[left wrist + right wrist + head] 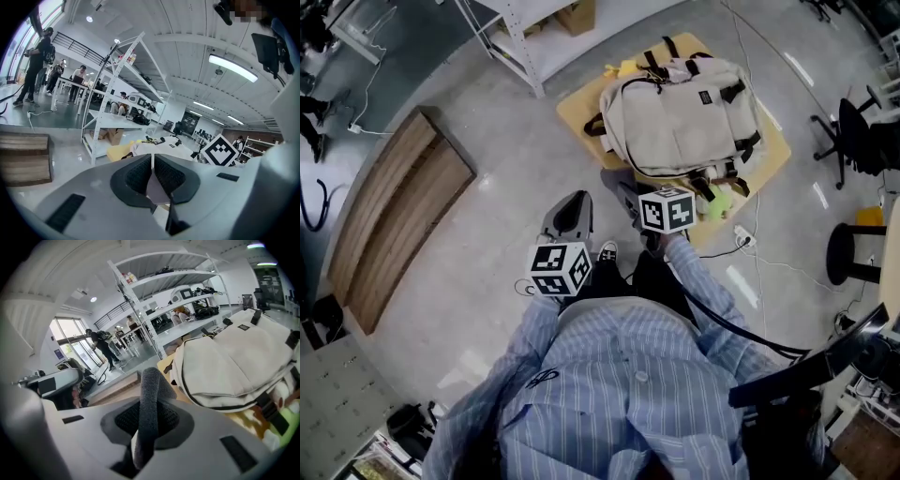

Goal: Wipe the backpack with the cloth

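A beige backpack (684, 117) with black straps lies flat on a low wooden table (577, 112) in front of me. The right gripper view shows the backpack (234, 357) just right of the jaws. My right gripper (623, 192) hovers at the table's near edge, shut on a dark grey cloth (149, 413) that stands up rolled between its jaws (152, 376). My left gripper (570, 211) hangs over the floor to the left, short of the table. Its jaws (153, 164) are pressed together with nothing between them. The backpack (157, 147) shows small beyond them.
A yellow-green soft item (717, 202) lies at the backpack's near right corner. A white shelving rack (534, 47) stands behind the table, a wooden bench (398, 216) at left. An office chair (848, 131), a stool (853, 253) and floor cables (741, 239) are at right. People (37, 61) stand far off.
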Demonstrator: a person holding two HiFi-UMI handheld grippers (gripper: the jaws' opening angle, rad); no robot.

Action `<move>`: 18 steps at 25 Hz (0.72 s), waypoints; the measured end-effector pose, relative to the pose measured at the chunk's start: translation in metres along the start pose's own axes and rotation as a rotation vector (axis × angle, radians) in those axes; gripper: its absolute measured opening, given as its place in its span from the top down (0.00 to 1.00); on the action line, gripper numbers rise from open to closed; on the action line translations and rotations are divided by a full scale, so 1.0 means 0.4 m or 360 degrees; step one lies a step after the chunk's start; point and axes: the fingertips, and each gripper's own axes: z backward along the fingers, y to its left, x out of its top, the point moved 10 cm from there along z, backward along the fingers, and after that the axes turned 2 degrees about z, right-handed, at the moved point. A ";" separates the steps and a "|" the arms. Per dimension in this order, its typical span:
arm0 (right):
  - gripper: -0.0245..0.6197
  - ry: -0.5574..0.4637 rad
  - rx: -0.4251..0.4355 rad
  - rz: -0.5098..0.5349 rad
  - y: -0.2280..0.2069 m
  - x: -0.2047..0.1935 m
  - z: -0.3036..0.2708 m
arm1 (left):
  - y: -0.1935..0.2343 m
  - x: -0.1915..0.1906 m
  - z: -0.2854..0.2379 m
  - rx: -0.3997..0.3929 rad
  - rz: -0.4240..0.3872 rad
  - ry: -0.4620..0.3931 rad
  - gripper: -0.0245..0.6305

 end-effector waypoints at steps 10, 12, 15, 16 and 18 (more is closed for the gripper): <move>0.88 -0.0008 -0.0136 -0.0110 -0.167 -0.021 0.092 | -0.073 -0.005 -0.105 -0.0071 -0.0054 0.0079 0.93; 0.88 -0.0025 -0.0161 -0.0130 -0.203 -0.026 0.126 | -0.096 -0.007 -0.130 -0.0094 -0.0073 0.0096 0.93; 0.88 -0.0049 -0.0204 -0.0154 -0.266 -0.030 0.179 | -0.130 -0.011 -0.166 -0.0109 -0.0086 0.0108 0.93; 0.88 -0.0055 -0.0221 -0.0162 -0.290 -0.031 0.197 | -0.142 -0.011 -0.179 -0.0113 -0.0091 0.0112 0.93; 0.88 -0.0067 -0.0255 -0.0181 -0.341 -0.033 0.236 | -0.165 -0.013 -0.205 -0.0119 -0.0099 0.0125 0.93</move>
